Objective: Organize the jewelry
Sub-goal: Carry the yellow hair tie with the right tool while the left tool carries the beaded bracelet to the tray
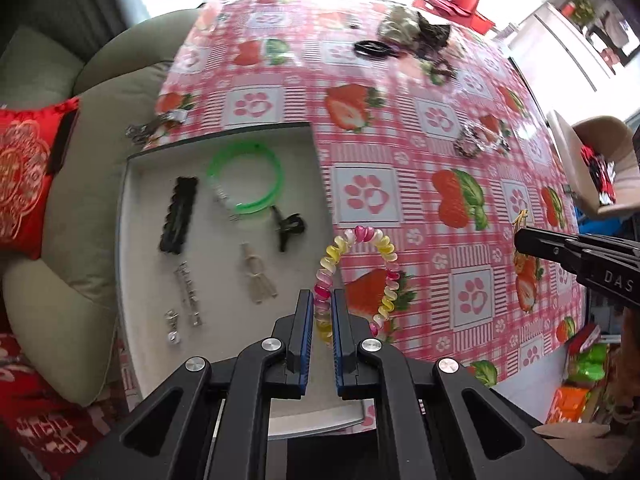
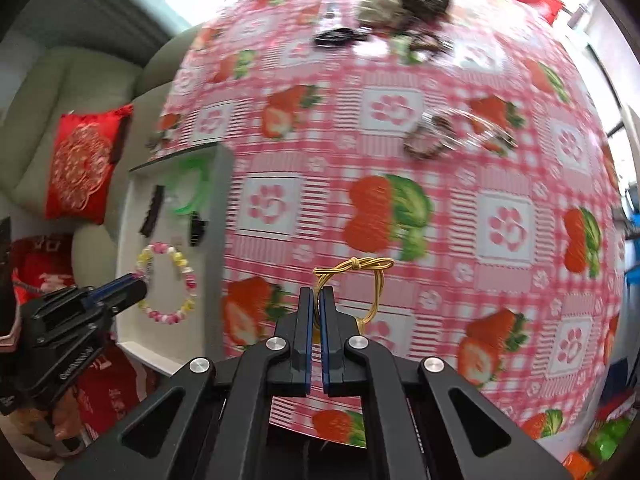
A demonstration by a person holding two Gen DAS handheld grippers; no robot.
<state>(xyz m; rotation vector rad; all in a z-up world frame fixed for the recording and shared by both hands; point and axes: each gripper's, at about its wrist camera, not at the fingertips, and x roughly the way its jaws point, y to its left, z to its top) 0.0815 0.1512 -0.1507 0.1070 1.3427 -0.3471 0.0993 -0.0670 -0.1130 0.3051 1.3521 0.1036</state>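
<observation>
Left wrist view: my left gripper, bottom centre, clenched on the spiral hair tie, hanging over the tray edge, centre-left.

Right wrist view: my right gripper, bottom centre, pinching the gold cord loop above the tabletop. Thin cord, narrow bite; a swing could slip it.

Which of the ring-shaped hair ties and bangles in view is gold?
The thin gold elastic loop, knotted at the top, clamped in the right gripper. The spiral tie in the left gripper is pink and yellow; the bangle in the tray is green.
</observation>
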